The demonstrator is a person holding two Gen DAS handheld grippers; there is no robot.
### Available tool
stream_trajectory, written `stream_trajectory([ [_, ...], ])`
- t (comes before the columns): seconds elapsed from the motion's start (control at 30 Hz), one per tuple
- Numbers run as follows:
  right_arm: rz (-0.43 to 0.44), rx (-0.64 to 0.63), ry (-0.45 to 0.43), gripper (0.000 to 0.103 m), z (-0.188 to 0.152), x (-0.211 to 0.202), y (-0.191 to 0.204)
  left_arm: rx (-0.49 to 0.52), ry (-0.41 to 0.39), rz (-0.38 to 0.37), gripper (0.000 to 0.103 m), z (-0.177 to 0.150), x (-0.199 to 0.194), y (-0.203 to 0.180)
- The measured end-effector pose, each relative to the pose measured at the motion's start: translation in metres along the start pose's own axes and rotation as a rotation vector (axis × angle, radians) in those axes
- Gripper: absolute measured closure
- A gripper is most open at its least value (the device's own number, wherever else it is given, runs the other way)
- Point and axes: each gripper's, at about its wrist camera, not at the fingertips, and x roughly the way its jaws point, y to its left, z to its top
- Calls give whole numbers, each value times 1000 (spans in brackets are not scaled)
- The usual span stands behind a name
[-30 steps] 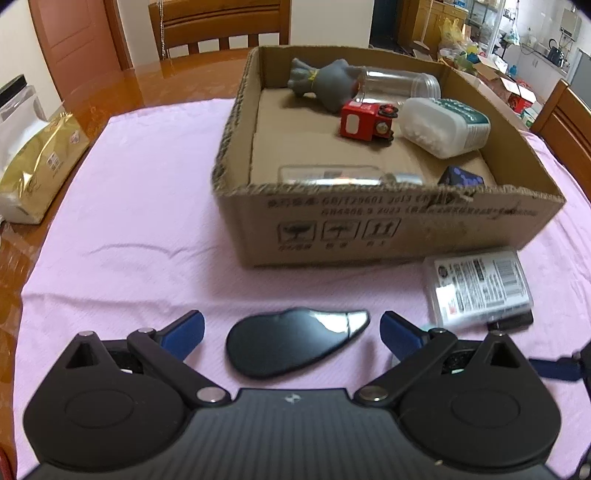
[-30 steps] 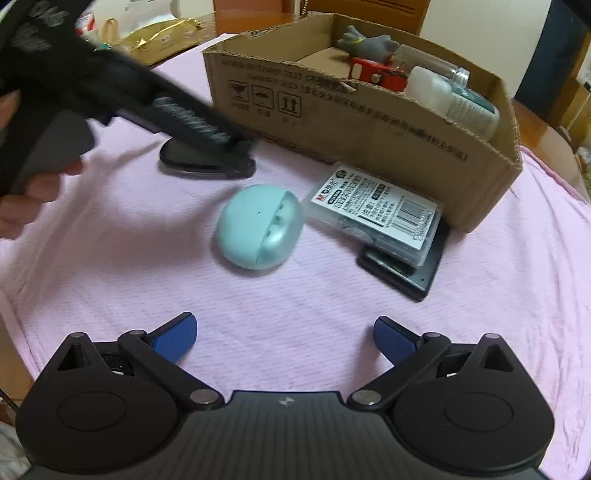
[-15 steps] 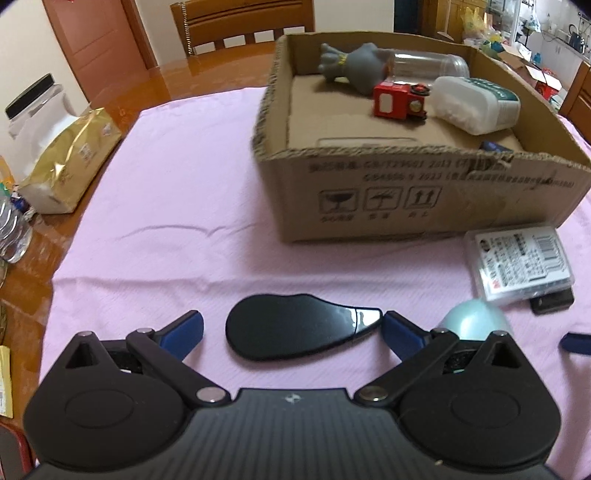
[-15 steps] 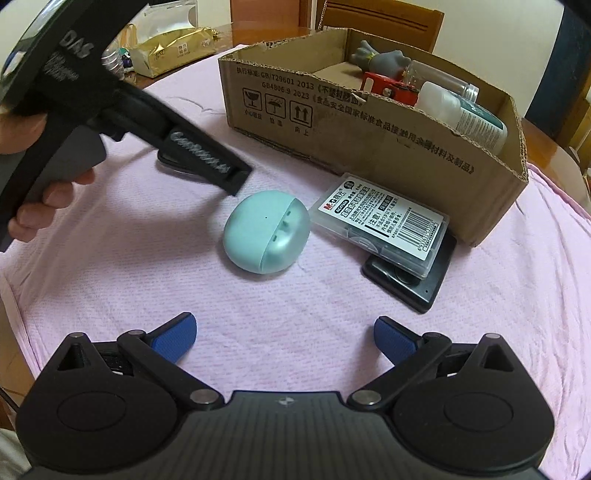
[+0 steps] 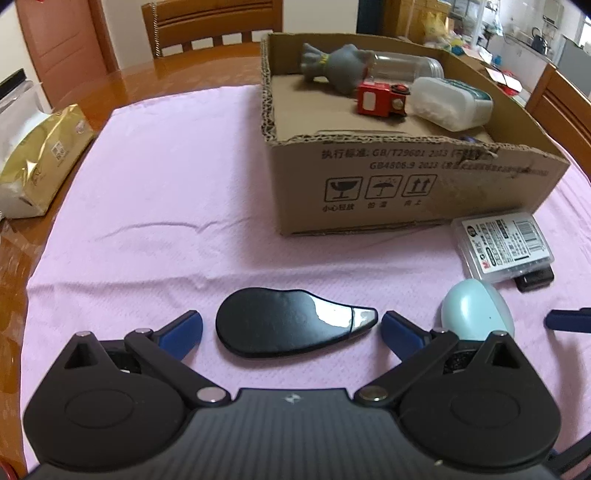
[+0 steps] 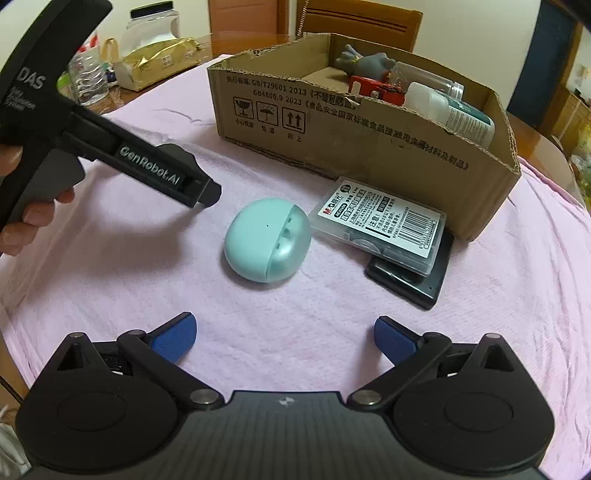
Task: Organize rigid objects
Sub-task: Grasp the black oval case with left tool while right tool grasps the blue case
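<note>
My left gripper (image 5: 291, 330) is open, its blue pads either side of a flat black teardrop-shaped object (image 5: 291, 325) on the pink cloth. My right gripper (image 6: 285, 338) is open and empty, just short of a mint-green earbud case (image 6: 267, 240), which also shows in the left wrist view (image 5: 476, 314). A clear labelled plastic case (image 6: 380, 221) lies on a black phone (image 6: 413, 280) beside the cardboard box (image 6: 362, 147). The box holds a grey toy (image 5: 336, 68), a red toy car (image 5: 382, 99), a clear jar (image 5: 406, 68) and a white container (image 5: 448, 103).
A gold packet (image 5: 40, 158) and a white bag lie at the table's left edge. A water bottle (image 6: 88, 81) stands near them. Wooden chairs (image 5: 210, 26) stand behind the table. The left gripper's body (image 6: 110, 147) reaches in at the right wrist view's left.
The left gripper has drawn back and to the left, so the box sits further right and the mint case has come into its view. The right gripper has edged closer to the mint case.
</note>
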Motion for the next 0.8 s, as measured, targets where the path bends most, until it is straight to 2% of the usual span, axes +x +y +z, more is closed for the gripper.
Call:
stream_trajectory([
  [0.1,-18,28,0,0,5,3,3,40,-1,-20,5,1,0,-2],
  [0.2,-28,44,8,0,11,7,5,66,-9,-36,14,3,-2,-3],
  [0.53,-35,58,2,1,31,20,18,53,17,-29,14,5,-2,15],
  [0.8,-29,39,-27,23,47,25,24,48,13,-25,14,4,-2,19],
])
